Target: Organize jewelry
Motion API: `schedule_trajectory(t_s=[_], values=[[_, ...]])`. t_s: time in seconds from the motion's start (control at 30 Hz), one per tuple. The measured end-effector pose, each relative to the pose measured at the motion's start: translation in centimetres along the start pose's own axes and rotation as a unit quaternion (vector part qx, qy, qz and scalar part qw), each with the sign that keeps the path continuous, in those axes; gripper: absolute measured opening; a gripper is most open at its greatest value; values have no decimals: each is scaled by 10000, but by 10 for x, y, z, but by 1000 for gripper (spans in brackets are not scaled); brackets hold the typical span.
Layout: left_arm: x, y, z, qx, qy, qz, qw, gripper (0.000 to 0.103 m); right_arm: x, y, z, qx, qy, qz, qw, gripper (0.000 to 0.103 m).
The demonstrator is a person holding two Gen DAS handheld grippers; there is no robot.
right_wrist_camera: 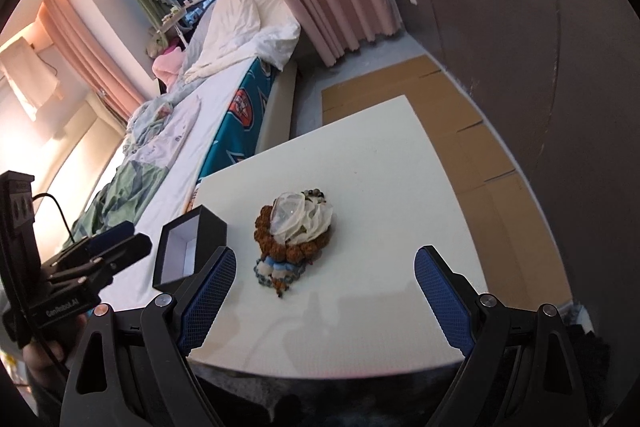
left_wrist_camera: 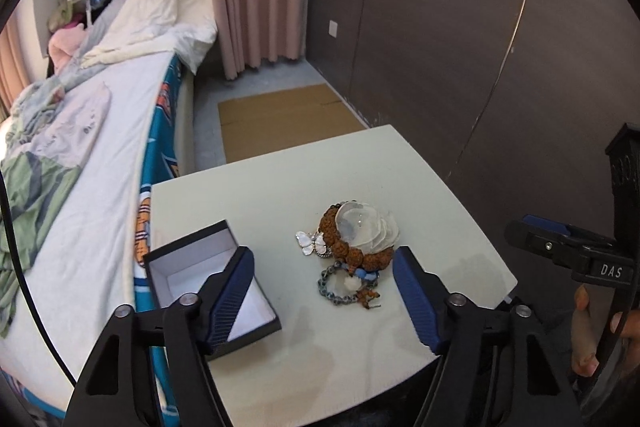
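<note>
The jewelry pile lies in the middle of the white table. In it, a white shell flower rests on a brown bead bracelet. Left of the pile stands an open black box. Both the left gripper and the right gripper hover before the pile, jaws wide apart, holding nothing.

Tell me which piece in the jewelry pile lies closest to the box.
The silver butterfly pendant: it juts from the pile's box-side edge, toward the open box; the brown bead bracelet lies behind.
</note>
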State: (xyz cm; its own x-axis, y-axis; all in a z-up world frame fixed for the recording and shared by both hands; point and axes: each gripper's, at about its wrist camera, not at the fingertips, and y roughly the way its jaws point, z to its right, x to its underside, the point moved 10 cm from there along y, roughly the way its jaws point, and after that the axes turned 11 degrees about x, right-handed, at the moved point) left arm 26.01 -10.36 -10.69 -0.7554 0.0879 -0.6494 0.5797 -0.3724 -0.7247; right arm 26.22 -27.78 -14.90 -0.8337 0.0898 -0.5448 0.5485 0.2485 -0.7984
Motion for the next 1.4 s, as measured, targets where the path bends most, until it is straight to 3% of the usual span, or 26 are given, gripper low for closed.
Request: schedule_trajectory(t_s=[0.1,0.23,0.5,0.77,0.87,0.9,0.93,1.23,1.4], values=[[-5,15,-3,54,-34,-200,9998,54,-8,18,0,-59,82,-221,9997,91],[-10,36,-12,81,-163,-425,9989,49,-16,37,-2,-132,197,-505,9984,87],[-22,54,-37,-5,-444,-613,9971,47,-19,90,-19,-295,283,-1112,9930,70],[-22,62,-55,-201,-565,-795,9950,47,1,135,-37,-442,190,-1449,9883,67],[-19,68,-53,-209,-560,-848,9946,47,12,151,-35,-435,235,-1682,9845,33],[-18,70,-53,-218,-556,-874,9944,47,15,154,-33,-448,279,-1745,9832,16],[-17,74,-52,-220,-550,-907,9941,47,14,156,-29,-403,334,-1710,9839,7],[-9,108,-33,-31,-537,-1145,9920,47,-9,130,-19,-848,816,-1259,9850,4],[-6,118,-20,17,-436,-1177,9921,47,-22,118,-6,-804,1020,-1047,9860,4]])
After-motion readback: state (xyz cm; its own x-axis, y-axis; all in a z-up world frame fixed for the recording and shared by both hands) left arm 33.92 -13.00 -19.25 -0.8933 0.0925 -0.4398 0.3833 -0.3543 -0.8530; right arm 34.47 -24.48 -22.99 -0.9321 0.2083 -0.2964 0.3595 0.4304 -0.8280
